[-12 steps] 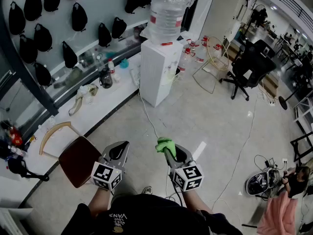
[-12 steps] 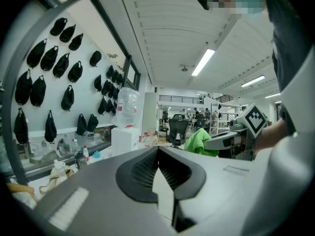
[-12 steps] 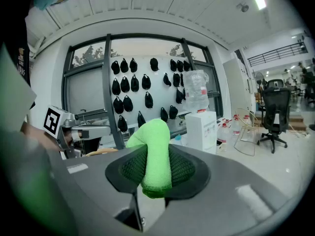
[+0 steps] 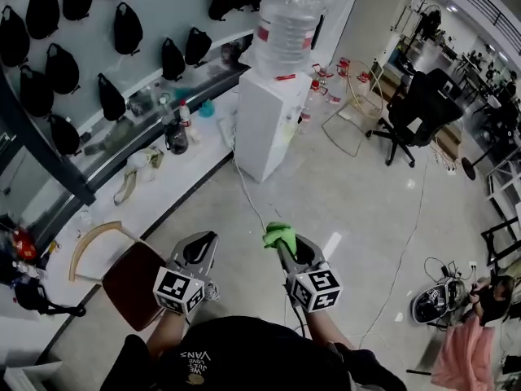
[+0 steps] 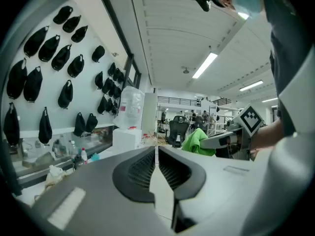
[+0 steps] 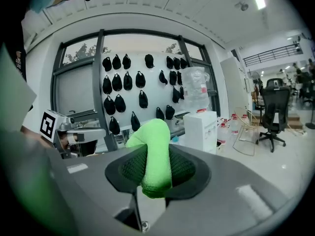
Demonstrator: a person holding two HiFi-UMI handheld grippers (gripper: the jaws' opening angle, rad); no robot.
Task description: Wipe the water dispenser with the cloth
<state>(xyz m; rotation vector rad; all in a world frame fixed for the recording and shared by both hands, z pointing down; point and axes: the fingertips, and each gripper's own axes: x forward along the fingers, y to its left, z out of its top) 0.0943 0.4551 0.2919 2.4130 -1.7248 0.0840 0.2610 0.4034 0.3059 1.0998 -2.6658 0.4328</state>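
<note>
Ahead, open floor (image 4: 350,198) separates cloth (image 4: 277,236) from water dispenser (image 4: 269,125).

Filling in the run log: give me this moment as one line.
stage: pre-wipe | right gripper: shut on green cloth | left gripper: shut, empty | water dispenser: ahead, untouched

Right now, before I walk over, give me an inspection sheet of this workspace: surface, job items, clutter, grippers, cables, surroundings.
Surface: pale floor; the dispenser stands on it.
Job's things: water dispenser beside the ledge, bottle on top; green cloth far from it, not yet wiping.
Clutter: small bottles on the ledge; red-seated chair at left.
Grippers: left gripper jaws together, nothing held; right gripper shut on the cloth.
Cables: white cable runs from the dispenser across the floor.
Surroundings: black bags hang on the wall; office chair at right.
</note>
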